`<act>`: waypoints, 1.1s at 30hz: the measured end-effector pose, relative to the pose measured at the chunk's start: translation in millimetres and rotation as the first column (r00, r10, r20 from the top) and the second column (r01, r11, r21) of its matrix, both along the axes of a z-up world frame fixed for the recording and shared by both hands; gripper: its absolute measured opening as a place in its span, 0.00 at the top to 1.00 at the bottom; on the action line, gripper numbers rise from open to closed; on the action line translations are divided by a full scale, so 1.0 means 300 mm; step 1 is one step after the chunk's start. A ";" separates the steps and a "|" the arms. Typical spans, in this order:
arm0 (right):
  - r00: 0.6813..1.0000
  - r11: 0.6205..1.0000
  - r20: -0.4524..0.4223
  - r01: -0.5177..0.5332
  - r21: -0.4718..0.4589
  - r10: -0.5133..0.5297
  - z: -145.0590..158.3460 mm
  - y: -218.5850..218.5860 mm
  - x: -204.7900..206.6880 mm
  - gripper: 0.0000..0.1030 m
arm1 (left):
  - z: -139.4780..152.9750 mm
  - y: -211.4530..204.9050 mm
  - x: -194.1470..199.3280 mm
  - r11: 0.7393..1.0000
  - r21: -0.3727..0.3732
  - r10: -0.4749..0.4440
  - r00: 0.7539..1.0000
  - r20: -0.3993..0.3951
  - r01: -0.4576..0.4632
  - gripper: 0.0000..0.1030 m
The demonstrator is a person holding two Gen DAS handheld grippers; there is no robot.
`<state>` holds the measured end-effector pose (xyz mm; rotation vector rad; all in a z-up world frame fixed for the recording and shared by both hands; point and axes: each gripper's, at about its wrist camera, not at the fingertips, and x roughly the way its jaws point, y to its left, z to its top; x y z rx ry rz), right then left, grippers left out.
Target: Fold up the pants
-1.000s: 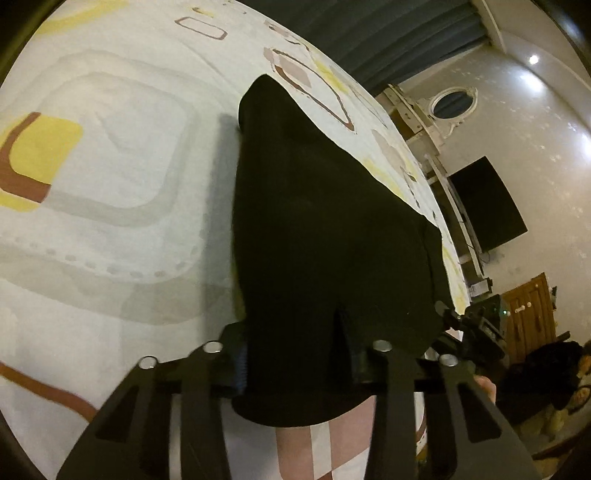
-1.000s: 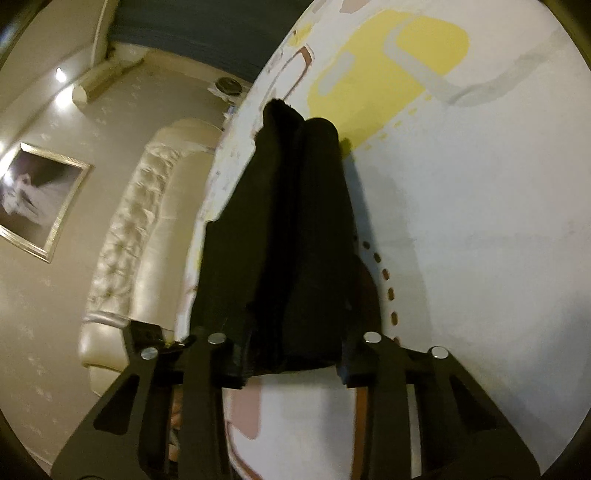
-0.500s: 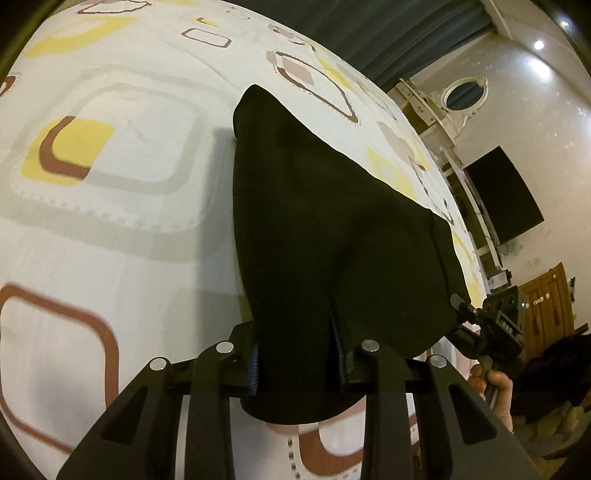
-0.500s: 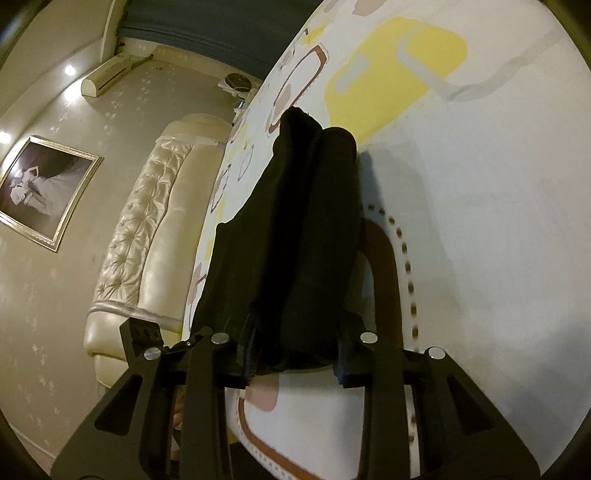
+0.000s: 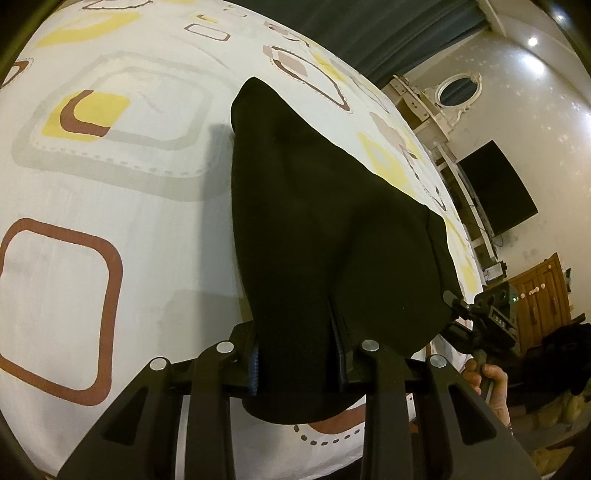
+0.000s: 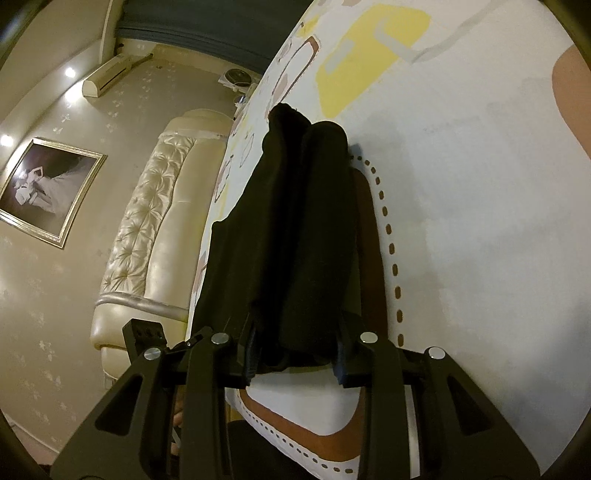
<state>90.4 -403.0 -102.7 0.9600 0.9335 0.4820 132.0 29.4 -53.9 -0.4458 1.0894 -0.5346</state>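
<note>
The black pants (image 5: pixel 325 229) hang stretched between my two grippers above the patterned bedsheet (image 5: pixel 110 177). My left gripper (image 5: pixel 297 365) is shut on one corner of the pants' near edge; the cloth drapes over its fingers. My right gripper shows in the left wrist view (image 5: pixel 458 314) at the far corner of the same edge, with a hand under it. In the right wrist view the pants (image 6: pixel 291 236) run away from me in thick folds, and my right gripper (image 6: pixel 293 356) is shut on their near end. The far end of the pants rests on the sheet.
The bed's white sheet (image 6: pixel 461 184) with yellow and brown squares lies under the pants. A cream tufted headboard (image 6: pixel 147 229) stands left of the bed. A dark TV (image 5: pixel 498 184), a wooden door (image 5: pixel 543 295) and a dark curtain (image 5: pixel 369 33) are beyond the bed.
Both grippers have drawn back toward the bed's near edge with the pants still held. More sheet pattern shows under the pants, and the cloth has slid along with them.
</note>
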 end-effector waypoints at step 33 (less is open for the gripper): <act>0.998 0.989 -0.020 0.067 0.135 -0.065 -0.088 -0.051 -0.059 0.69 | -0.060 0.037 -0.040 0.998 -0.041 0.048 0.999 0.023 -0.047 0.42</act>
